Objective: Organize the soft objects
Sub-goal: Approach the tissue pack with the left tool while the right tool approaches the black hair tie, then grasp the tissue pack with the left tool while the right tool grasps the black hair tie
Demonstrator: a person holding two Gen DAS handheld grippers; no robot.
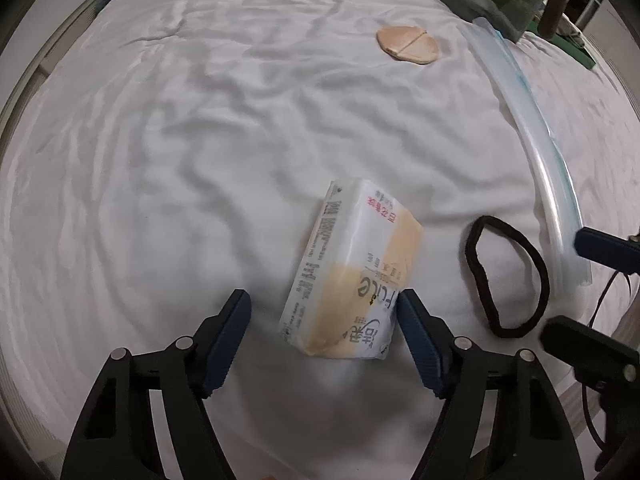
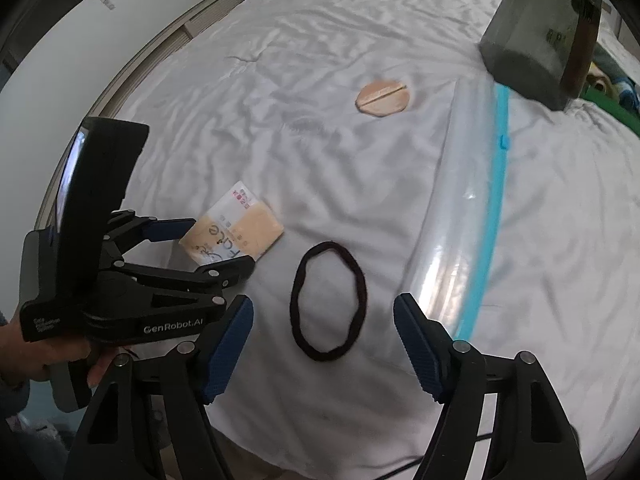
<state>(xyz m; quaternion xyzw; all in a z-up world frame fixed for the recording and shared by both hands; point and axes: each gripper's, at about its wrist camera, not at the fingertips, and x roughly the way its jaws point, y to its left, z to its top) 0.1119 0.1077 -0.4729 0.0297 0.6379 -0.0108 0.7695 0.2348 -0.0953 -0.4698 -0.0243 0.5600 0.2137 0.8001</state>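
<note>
Lying near the tissue pack [image 1: 348, 268]: hair band [image 1: 506, 276], round puff [image 1: 408, 45], zip bag [image 1: 532, 128]

A home bedroom is shown. A bed is covered by a wrinkled white sheet [image 1: 200, 128], and a pale wall [image 2: 60, 60] is seen beside it.

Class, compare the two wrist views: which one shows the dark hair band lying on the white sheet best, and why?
The right wrist view: the hair band lies whole and centred ahead of the open right gripper. In the left wrist view the same band sits off to the right, more distorted, beside the tissue pack.
</note>
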